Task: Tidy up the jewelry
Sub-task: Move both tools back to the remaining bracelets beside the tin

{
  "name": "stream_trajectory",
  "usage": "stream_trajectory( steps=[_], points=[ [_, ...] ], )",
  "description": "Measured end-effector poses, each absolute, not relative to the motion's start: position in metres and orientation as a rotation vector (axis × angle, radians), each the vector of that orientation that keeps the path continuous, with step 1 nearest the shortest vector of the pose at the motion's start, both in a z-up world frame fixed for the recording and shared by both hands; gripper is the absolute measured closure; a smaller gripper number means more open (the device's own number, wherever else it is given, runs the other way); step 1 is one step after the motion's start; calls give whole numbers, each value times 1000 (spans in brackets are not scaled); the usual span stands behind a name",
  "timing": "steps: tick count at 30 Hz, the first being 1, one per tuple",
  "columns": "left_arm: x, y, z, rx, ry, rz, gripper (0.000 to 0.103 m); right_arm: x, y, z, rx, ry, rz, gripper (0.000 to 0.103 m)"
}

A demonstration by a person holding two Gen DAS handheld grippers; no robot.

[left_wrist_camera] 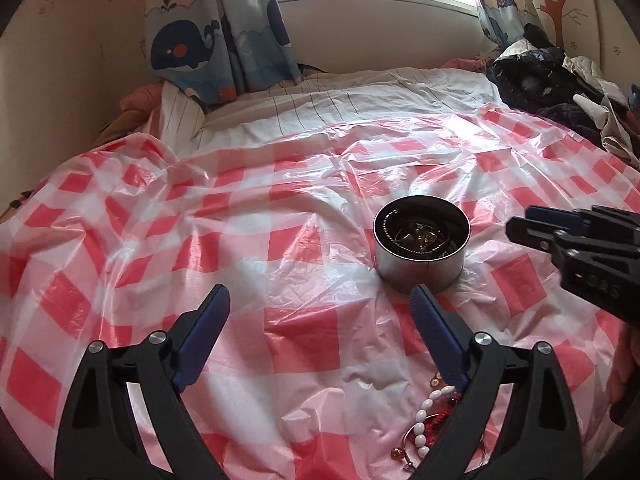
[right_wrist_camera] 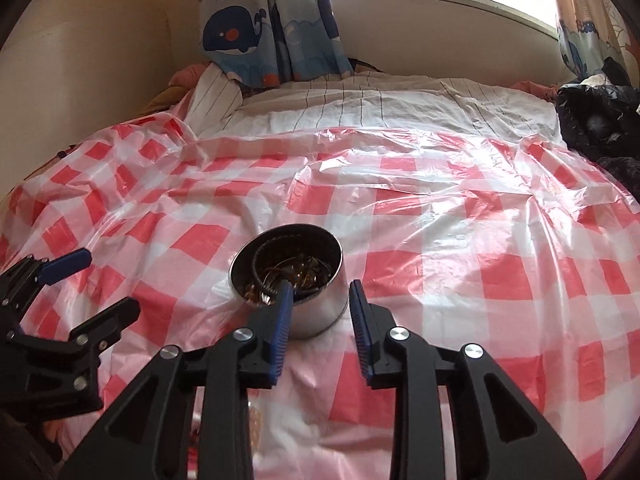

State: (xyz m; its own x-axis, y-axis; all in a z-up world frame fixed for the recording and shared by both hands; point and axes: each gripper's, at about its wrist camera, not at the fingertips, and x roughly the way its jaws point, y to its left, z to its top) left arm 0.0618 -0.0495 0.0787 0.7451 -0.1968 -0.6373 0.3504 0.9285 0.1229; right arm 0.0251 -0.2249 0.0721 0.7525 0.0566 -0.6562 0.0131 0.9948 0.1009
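Observation:
A round metal tin stands on the red-and-white checked plastic sheet and holds several gold and dark jewelry pieces. In the right wrist view the tin is just ahead of my right gripper, which is open and empty, its left finger over the tin's near rim. My left gripper is open and empty, left of and nearer than the tin. A white bead bracelet with red and gold pieces lies under its right finger. The right gripper also shows in the left wrist view.
The sheet covers a bed with a striped white duvet. Whale-print curtains hang at the back under a window. A pile of dark clothes lies at the back right. A wall runs along the left.

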Motion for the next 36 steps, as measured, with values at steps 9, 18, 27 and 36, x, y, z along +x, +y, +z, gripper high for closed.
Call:
stream_trajectory(
  steps=[9, 18, 27, 36],
  points=[
    [58, -52, 65, 281, 677, -282, 13, 2, -222, 41, 150, 773, 44, 64],
    [56, -54, 65, 303, 669, -275, 12, 1, -211, 37, 119, 780, 70, 54],
    [55, -54, 64, 303, 665, -278, 11, 0, -202, 36, 71, 782, 70, 49],
    [62, -50, 53, 247, 732, -303, 11, 6, -203, 28, 20, 836, 6, 46]
  ],
)
